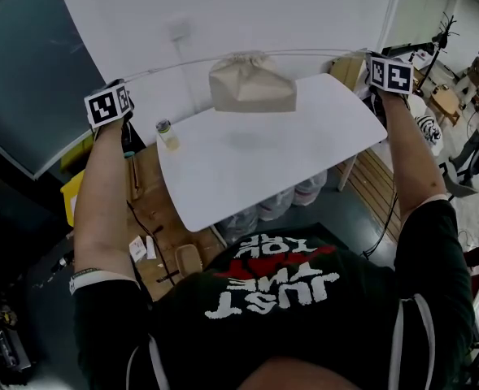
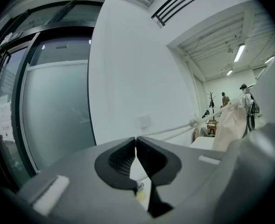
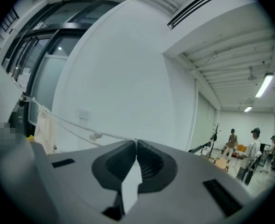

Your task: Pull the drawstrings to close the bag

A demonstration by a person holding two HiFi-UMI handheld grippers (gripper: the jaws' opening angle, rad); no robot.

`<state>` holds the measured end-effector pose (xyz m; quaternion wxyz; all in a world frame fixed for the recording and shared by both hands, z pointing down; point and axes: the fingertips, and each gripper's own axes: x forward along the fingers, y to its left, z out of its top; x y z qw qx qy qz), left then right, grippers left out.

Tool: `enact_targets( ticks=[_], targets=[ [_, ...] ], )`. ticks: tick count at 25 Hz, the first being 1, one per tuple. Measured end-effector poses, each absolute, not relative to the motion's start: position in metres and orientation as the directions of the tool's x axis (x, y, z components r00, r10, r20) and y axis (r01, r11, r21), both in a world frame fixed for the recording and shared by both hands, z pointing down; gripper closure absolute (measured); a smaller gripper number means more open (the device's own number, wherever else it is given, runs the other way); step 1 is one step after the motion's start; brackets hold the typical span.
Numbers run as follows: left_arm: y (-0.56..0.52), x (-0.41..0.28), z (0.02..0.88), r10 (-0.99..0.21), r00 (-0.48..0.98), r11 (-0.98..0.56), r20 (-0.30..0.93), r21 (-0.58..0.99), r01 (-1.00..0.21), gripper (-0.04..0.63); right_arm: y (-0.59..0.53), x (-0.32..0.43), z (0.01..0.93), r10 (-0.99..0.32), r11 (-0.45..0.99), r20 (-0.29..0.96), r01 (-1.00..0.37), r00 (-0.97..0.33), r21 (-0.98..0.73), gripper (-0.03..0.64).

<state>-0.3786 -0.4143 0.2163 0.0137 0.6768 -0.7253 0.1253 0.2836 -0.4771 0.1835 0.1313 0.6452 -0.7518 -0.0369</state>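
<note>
A beige cloth bag (image 1: 251, 84) hangs in the air above the white table (image 1: 223, 177), its mouth gathered tight. Its white drawstrings (image 1: 174, 63) run taut to both sides. My left gripper (image 1: 119, 94) is shut on the left drawstring end, out past the table's left edge. My right gripper (image 1: 379, 65) is shut on the right end, over the table's right corner. In the left gripper view the closed jaws (image 2: 136, 139) pinch the drawstring (image 2: 174, 130), which leads right to the bag (image 2: 230, 122). In the right gripper view the closed jaws (image 3: 136, 142) hold the drawstring (image 3: 72, 126) leading left to the bag (image 3: 43, 127).
A small bottle (image 1: 167, 134) stands near the table's left edge. Wooden boards (image 1: 162, 234) and a yellow bin (image 1: 71, 193) lie on the floor to the left. A white wall stands just behind the table. Several people (image 3: 251, 148) stand far off at the right.
</note>
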Motion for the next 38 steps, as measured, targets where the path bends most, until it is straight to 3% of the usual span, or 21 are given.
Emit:
enact_targets(
  ticks=[11, 29, 38],
  targets=[
    [-0.404, -0.382, 0.203, -0.987, -0.089, 0.071, 0.133, -0.136, -0.988, 0.578, -0.463, 0.266, 0.19, -0.973, 0.219, 0.123, -0.954, -0.196, 0.206, 0.606],
    [-0.401, -0.399, 0.229, -0.981, -0.072, 0.068, 0.179, -0.026, -0.997, 0.577, -0.469, 0.275, 0.215, -0.942, 0.297, 0.143, -0.952, -0.304, -0.07, 0.606],
    [-0.402, -0.389, 0.229, -0.982, -0.058, 0.041, 0.18, -0.096, -0.995, 0.578, -0.468, 0.269, 0.22, -0.939, 0.296, 0.177, -0.955, -0.294, -0.015, 0.606]
  ],
)
